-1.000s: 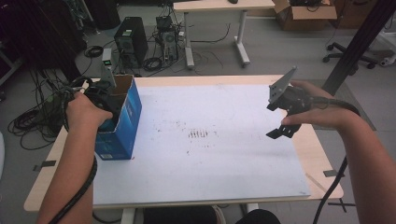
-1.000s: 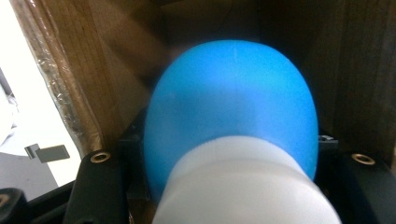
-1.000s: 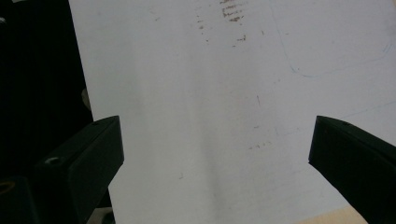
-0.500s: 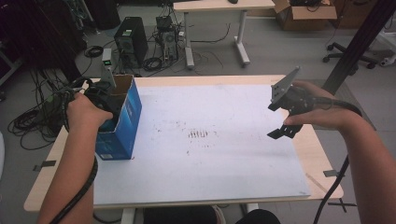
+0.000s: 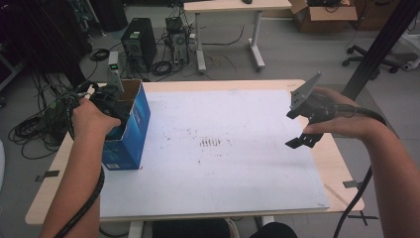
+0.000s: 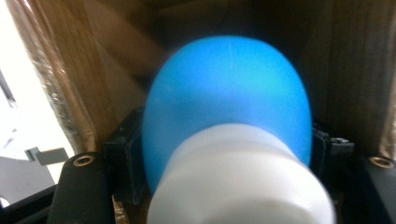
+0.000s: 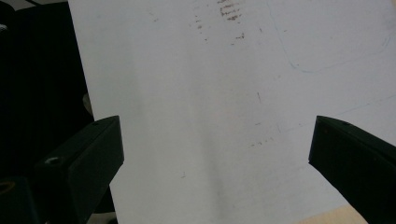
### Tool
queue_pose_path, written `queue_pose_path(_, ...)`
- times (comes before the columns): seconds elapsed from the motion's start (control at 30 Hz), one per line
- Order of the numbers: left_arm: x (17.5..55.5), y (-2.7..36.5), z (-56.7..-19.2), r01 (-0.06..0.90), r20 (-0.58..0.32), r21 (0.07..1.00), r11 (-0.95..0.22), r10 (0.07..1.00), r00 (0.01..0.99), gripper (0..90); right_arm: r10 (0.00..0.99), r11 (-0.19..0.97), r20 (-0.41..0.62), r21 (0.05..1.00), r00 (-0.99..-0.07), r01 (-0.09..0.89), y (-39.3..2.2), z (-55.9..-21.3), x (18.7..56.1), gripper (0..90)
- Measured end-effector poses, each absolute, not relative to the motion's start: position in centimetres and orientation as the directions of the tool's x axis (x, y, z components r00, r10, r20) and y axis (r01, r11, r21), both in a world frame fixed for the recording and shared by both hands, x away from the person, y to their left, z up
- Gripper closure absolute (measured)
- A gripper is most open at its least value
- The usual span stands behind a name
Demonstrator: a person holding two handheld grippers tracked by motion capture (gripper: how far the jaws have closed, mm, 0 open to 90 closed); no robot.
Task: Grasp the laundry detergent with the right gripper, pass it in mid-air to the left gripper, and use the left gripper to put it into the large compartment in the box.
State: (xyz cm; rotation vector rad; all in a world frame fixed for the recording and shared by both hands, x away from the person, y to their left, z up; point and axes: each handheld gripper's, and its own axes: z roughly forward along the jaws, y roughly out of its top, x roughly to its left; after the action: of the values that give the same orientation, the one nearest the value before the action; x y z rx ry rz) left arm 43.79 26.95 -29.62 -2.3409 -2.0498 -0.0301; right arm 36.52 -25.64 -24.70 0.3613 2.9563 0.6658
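Observation:
A blue box (image 5: 130, 134) of cardboard with an open top stands on the left of the white sheet (image 5: 218, 173). My left gripper (image 5: 110, 101) reaches into its top. In the left gripper view a blurred blue rounded thing with a white neck (image 6: 226, 93) sits between the jaws of my left gripper (image 6: 226, 149), against the brown inner walls (image 6: 93, 56). The jaws have just been opening and stand beside the thing. My right gripper (image 5: 293, 128) hovers over the sheet's right side, open and empty (image 7: 215, 144).
The white sheet (image 7: 196, 93) covers most of the wooden table (image 5: 341, 163) and bears faint brown marks at its middle (image 5: 213, 142). Behind the table, computer cases (image 5: 138, 44), cables and another desk (image 5: 228, 7) stand on the floor.

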Motion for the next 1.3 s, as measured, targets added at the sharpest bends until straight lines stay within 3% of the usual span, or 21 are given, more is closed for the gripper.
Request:
queue_pose_path(0.73, 43.3, 26.5, -26.8, 0.991, 0.047, 0.006, -0.133, 0.990, 0.132, 24.6, 0.252, 0.870, -0.036, 0.446, -0.967, 0.210, -26.2, -24.8, 36.6, 3.0)
queue_pose_path(1.3, 42.5, 24.5, -22.3, 0.972, 0.092, 0.046, -0.230, 0.970, 0.226, 12.1, 0.259, 0.867, -0.034, 0.448, -0.965, 0.217, -26.7, -24.6, 36.5, 3.0)
